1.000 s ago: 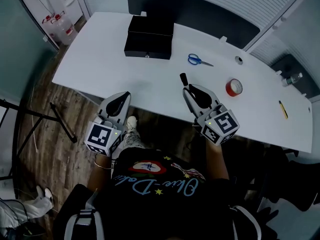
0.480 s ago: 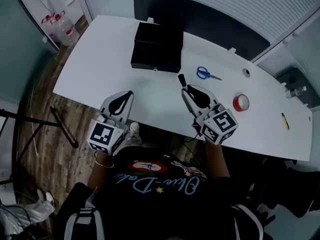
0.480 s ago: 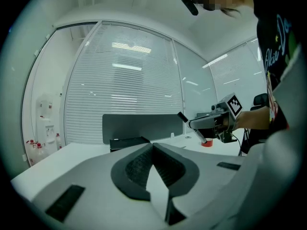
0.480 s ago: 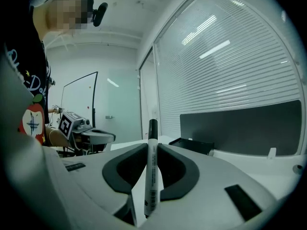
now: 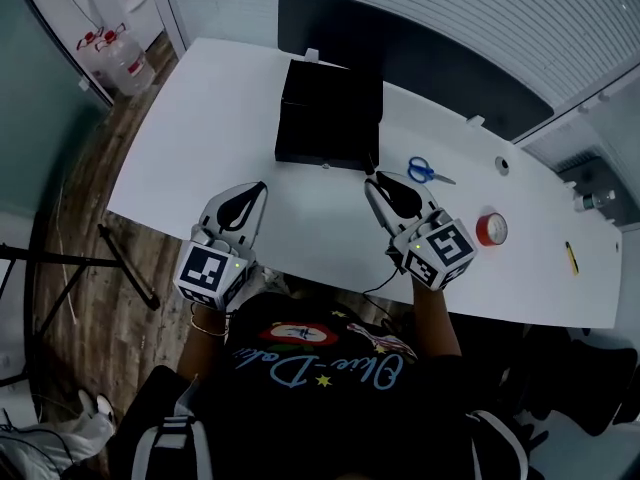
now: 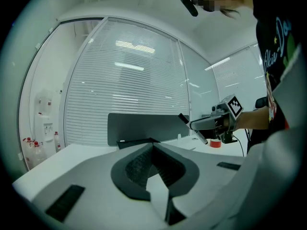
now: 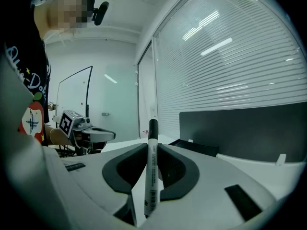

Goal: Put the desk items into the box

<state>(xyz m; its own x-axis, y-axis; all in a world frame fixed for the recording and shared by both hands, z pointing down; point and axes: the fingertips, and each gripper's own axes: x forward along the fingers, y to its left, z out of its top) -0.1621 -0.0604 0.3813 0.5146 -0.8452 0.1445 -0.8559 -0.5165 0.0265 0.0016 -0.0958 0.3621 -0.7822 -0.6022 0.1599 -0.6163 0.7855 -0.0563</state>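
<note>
The right tool (image 5: 377,179) clenches a marker (image 5: 370,161) whose long axis points up-frame at the box (image 5: 330,118) just above its tip. The left tool (image 5: 261,187), closed and empty, sits farther off at lower left.

Black T-shirt (image 5: 330,383) with pale-blue script, red emblem and yellow stars, lower centre. Grey left gripper (image 5: 259,185) and right gripper (image 5: 372,179) each bear a black-and-white marker cube (image 5: 210,273); thin bangle (image 5: 205,330) lower left.

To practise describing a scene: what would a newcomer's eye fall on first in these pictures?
The marker standing clamped in the right hand-held gripper, just short of the black box at the far edge of the white desk. Then that desk's colours: blue scissors and a red tape roll right of the box.
</note>
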